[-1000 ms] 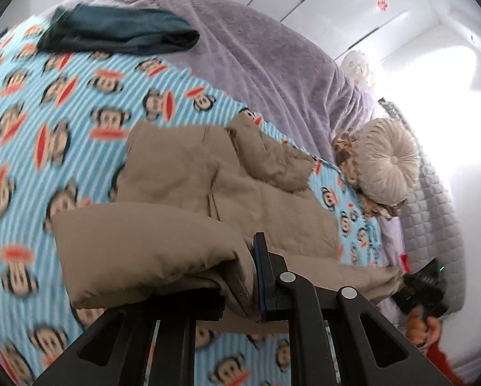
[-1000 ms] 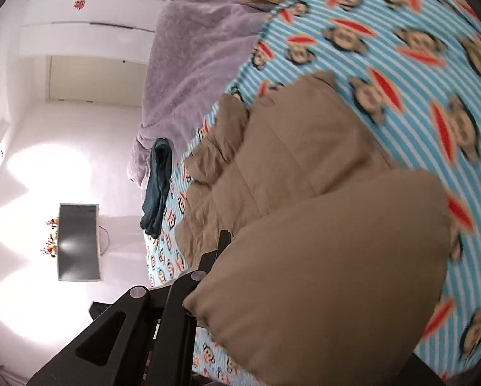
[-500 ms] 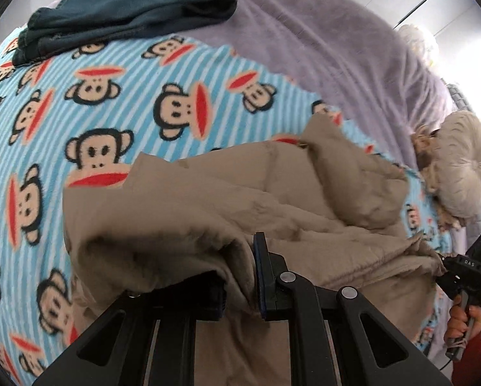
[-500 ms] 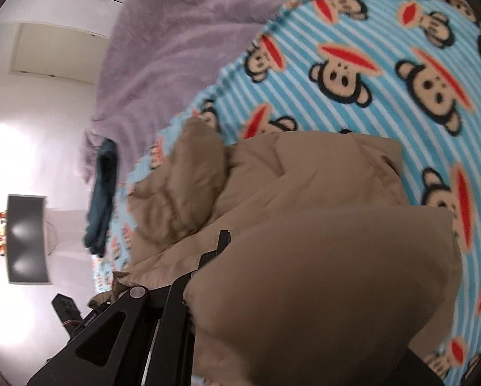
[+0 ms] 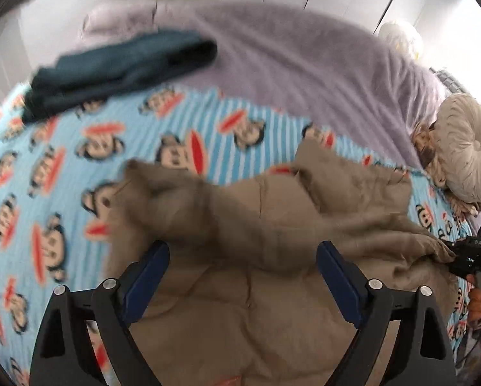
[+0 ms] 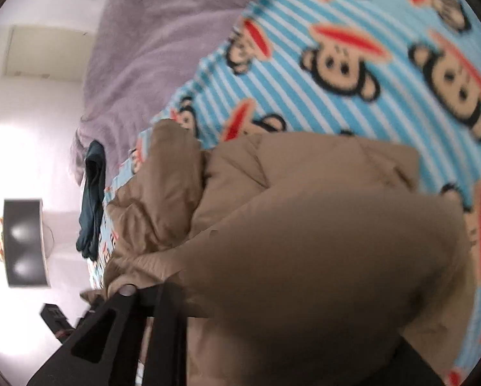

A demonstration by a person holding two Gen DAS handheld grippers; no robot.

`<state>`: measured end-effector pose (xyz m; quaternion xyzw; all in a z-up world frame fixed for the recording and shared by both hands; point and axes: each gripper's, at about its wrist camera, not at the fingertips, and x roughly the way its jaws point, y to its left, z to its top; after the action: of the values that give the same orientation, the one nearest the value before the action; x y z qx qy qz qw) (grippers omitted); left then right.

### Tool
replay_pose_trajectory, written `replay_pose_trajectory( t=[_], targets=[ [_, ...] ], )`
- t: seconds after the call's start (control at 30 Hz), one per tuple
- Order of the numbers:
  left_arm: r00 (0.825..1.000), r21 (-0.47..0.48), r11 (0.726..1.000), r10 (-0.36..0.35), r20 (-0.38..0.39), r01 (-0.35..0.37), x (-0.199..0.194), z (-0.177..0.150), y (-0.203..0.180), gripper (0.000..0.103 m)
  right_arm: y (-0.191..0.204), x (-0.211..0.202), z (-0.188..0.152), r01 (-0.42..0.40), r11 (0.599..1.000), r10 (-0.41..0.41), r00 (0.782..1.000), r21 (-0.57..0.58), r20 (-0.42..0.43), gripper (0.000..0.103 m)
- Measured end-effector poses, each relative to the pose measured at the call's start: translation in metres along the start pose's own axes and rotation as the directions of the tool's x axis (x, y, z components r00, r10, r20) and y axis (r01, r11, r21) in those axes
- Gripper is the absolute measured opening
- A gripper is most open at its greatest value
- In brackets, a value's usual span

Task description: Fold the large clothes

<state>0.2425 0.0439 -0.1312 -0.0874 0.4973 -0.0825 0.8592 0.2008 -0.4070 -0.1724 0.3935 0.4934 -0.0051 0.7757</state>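
A tan padded jacket (image 5: 272, 231) lies folded over on the blue monkey-print blanket (image 5: 63, 160). My left gripper (image 5: 242, 257) is open just above the jacket, holding nothing; its blue pads (image 5: 150, 270) stand wide apart. In the right wrist view the jacket (image 6: 305, 257) bulges over the right gripper and hides one finger; the fabric stays pinched at the jaws. The right gripper (image 5: 472, 260) also shows in the left wrist view, at the jacket's right edge, gripping the cloth.
A dark teal garment (image 5: 121, 67) lies at the far left of the bed. A purple fleece blanket (image 5: 305, 58) covers the far side. A round beige cushion (image 5: 466, 151) and a plush toy sit at the right. White wardrobe doors stand behind.
My left gripper has opened and let go of the jacket's edge, which dropped onto the rest of the jacket. The right gripper moved lower, closer to the bed, still holding fabric.
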Motion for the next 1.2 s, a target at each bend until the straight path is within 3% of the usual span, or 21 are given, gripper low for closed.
replay_pose_trajectory(
  t=[0.03,0.1,0.17,0.2,0.23,0.37,0.43,0.5,0.57,0.63,0.8,0.93,1.2],
  targets=[
    [1.000,0.005,1.000,0.003,0.011,-0.003,-0.008,0.000,0.000,0.093,0.006,-0.009,-0.003,0.011,0.999,-0.011,1.000,-0.034,0.017,0.054],
    [0.999,0.024,1.000,0.013,0.033,-0.014,-0.020,-0.001,0.000,0.093,0.021,-0.030,-0.012,0.048,0.993,-0.039,0.995,-0.110,0.087,0.069],
    [1.000,0.053,0.999,-0.011,0.019,0.010,-0.022,0.000,-0.004,0.090,0.037,-0.043,-0.025,0.066,0.979,-0.042,0.991,-0.193,0.126,0.064],
    [1.000,0.071,0.997,-0.024,0.006,0.023,-0.019,0.000,-0.007,0.076,0.044,-0.042,-0.031,0.055,0.974,-0.030,0.993,-0.220,0.118,0.049],
    [1.000,0.099,0.995,-0.022,-0.017,0.023,-0.012,0.000,-0.012,0.067,0.050,-0.038,-0.036,0.056,0.966,-0.032,0.995,-0.251,0.097,0.033],
    [0.998,0.141,0.988,0.062,-0.009,-0.060,0.016,-0.001,-0.025,0.065,0.064,-0.003,-0.055,0.127,0.913,-0.124,0.992,-0.387,0.033,0.028],
    [0.992,0.118,0.985,0.125,0.004,-0.124,0.034,0.002,-0.019,0.065,0.060,0.013,-0.053,0.195,0.890,-0.185,0.981,-0.412,0.065,0.028],
    [0.991,0.062,0.989,0.133,-0.014,-0.132,0.054,0.007,-0.004,0.065,0.045,0.015,-0.045,0.264,0.878,-0.239,0.964,-0.399,0.113,0.028],
    [0.991,0.034,0.990,0.136,-0.022,-0.135,0.070,0.008,0.006,0.065,0.026,0.014,-0.030,0.327,0.870,-0.284,0.944,-0.368,0.167,0.021],
    [0.990,0.039,0.990,0.138,-0.022,-0.137,0.080,0.010,0.007,0.065,0.003,0.016,-0.010,0.295,0.908,-0.259,0.953,-0.299,0.155,0.007],
    [0.991,0.047,0.991,0.129,-0.020,-0.127,0.103,0.013,0.007,0.065,-0.028,0.027,0.018,0.201,0.961,-0.175,0.974,-0.189,0.147,0.000],
    [0.990,0.056,0.990,0.135,-0.030,-0.133,0.119,0.016,0.003,0.066,-0.044,0.037,0.025,0.144,0.980,-0.123,0.982,-0.140,0.146,0.000],
    [0.990,0.059,0.990,0.132,-0.037,-0.130,0.121,0.018,0.003,0.066,-0.047,0.040,0.029,0.115,0.986,-0.098,0.985,-0.121,0.139,0.000]
  ],
)
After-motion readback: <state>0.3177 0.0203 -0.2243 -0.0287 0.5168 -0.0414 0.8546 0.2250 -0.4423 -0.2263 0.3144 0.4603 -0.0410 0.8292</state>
